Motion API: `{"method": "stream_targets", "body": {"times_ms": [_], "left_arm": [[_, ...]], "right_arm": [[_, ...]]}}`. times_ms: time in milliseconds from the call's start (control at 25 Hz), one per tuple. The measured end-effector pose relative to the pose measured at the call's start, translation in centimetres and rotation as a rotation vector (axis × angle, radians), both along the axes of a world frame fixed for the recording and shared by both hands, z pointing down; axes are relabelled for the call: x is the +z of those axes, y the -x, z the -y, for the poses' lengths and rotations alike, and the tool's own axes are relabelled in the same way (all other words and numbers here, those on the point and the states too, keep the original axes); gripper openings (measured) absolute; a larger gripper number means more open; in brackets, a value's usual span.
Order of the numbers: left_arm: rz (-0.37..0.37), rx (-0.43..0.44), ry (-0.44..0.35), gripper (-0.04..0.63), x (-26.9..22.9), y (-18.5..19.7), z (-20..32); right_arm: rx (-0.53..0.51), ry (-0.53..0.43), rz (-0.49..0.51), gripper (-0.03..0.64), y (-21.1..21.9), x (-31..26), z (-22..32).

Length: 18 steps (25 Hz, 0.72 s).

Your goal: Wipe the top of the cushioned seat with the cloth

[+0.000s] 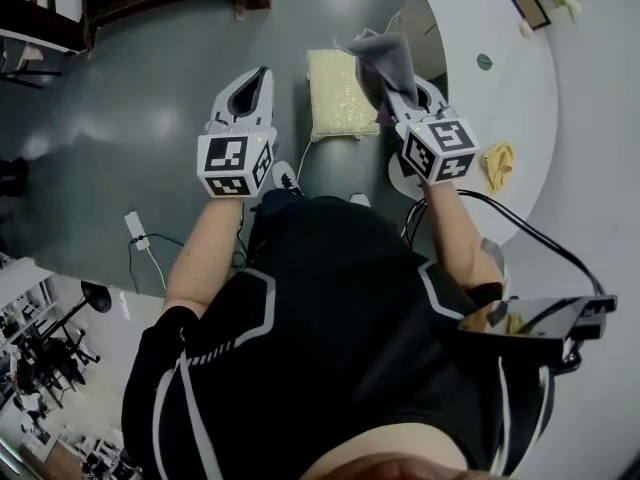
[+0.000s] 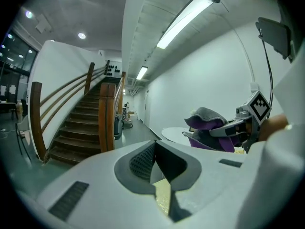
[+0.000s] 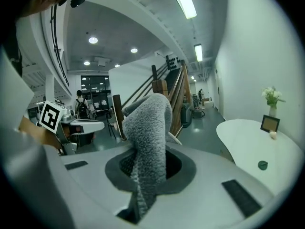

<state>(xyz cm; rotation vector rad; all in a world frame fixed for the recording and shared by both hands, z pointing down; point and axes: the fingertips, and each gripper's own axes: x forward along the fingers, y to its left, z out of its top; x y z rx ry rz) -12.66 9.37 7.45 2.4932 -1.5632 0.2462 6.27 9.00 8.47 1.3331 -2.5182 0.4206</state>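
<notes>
Two grippers are raised over a grey floor in the head view, with the cushioned seat, a cream pad, below and between them. The right gripper carries the grey cloth bunched at its tip, over the seat's right edge in this view but apparently lifted clear of it. The left gripper tapers to a closed point off the seat's left edge, apart from it. A white curved tabletop sits to the right, and a yellow rag lies near its front edge.

The left gripper view shows its fingers meeting at the tips with nothing between them. A sliver of cream pad shows through the gap nearer the camera. Beyond are a wooden staircase, white walls and ceiling strip lights. The other gripper is off to the right, with the cloth heaped on it and some purple beneath the grey.

In the right gripper view the fingers are clamped on the fleecy cloth, which stands up between them and flops over. The tabletop's far edge holds flowers and a small frame.

By my reading, no wiping contact exists at this moment: the cloth is in hand and close to the seat. No view shows whether the pad's top has been wiped, so it looks still to be worked.
</notes>
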Motion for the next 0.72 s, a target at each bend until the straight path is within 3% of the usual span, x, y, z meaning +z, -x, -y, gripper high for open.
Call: {"method": "stream_targets", "body": {"times_ms": [440, 720], "left_arm": [[0.031, 0.109, 0.203, 0.005, 11.8, 1.7, 2.3], [0.058, 0.059, 0.316, 0.005, 22.3, -1.7, 2.8]], "right_arm": [[-0.065, 0.157, -0.084, 0.034, 5.2, 12.4, 2.3], [-0.146, 0.26, -0.15, 0.032, 4.9, 25.1, 2.9]]}}
